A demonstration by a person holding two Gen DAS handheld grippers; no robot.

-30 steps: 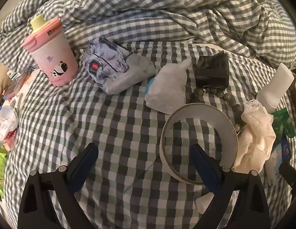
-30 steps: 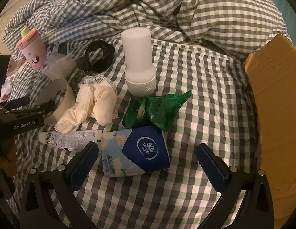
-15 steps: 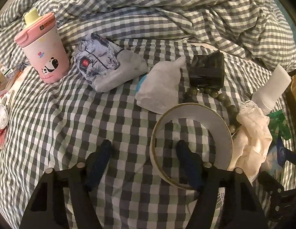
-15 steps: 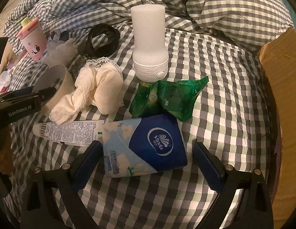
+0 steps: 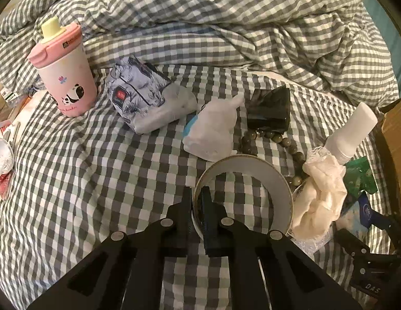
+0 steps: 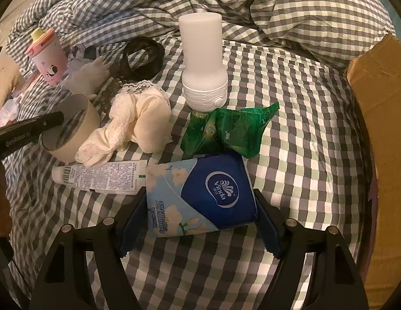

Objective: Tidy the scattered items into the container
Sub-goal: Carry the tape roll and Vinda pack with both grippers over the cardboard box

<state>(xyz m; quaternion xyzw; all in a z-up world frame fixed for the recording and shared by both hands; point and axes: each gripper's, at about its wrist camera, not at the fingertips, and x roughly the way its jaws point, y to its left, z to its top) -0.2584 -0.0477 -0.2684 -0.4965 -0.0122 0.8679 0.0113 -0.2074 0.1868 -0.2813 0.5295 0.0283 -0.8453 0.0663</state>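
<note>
Left gripper (image 5: 196,202) clamped on tape roll (image 5: 252,165) wall. Right gripper (image 6: 200,206) closing around Vinda tissue pack (image 6: 200,193); cardboard box (image 6: 376,103) at 3 o'clock, right view only.

The bed (image 5: 97,180) is viewed steeply downward, close up, from each hand-held gripper's wrist camera. The tape roll (image 5: 252,162) (image 6: 71,139), cream cloth (image 5: 322,193) (image 6: 138,118) and pink cup (image 5: 66,77) (image 6: 49,59) are shared by both views.

tape roll (image 5: 275,178) upright, blue tissue pack (image 6: 200,196) flat
</note>
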